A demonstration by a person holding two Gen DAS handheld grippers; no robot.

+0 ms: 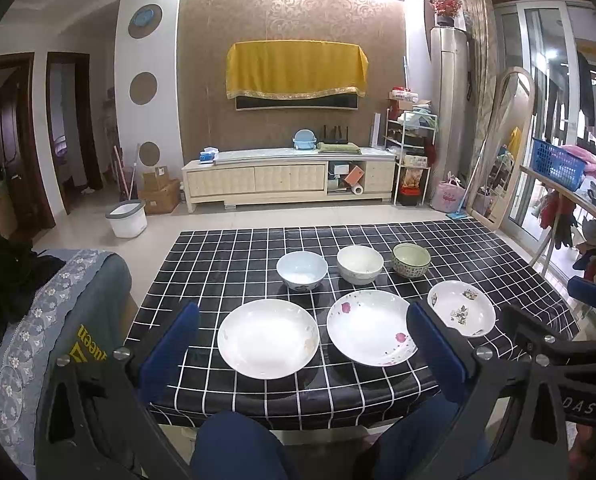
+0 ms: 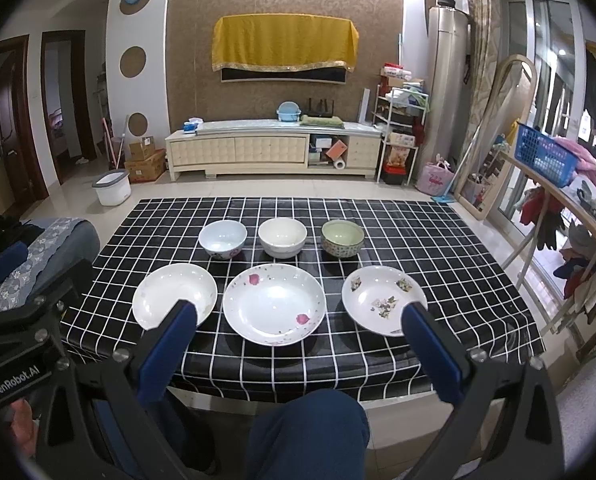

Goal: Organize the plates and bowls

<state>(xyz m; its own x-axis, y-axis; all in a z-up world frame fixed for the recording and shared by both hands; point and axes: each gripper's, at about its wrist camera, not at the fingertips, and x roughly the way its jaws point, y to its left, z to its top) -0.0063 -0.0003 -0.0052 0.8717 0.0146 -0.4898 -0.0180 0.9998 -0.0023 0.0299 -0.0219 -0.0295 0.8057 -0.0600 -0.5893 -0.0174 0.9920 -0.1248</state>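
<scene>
Three plates lie in a front row on the black checked table [image 1: 225,256]: a plain white plate [image 1: 268,337] [image 2: 174,295], a plate with pink flowers [image 1: 372,327] [image 2: 273,304] and a smaller plate with leaf prints [image 1: 461,308] [image 2: 384,300]. Behind them stand a pale blue bowl [image 1: 302,270] [image 2: 222,239], a white bowl [image 1: 360,264] [image 2: 282,237] and a green patterned bowl [image 1: 411,260] [image 2: 342,238]. My left gripper [image 1: 302,312] is open and empty, held above the table's near edge. My right gripper [image 2: 301,312] is open and empty, also near the front edge.
A blue-grey sofa arm [image 1: 57,312] with dark clothes on it stands left of the table. A wooden rail with a blue basket [image 2: 546,156] runs at the right. The person's knees [image 2: 306,432] are at the near table edge. A TV cabinet [image 1: 289,178] stands beyond.
</scene>
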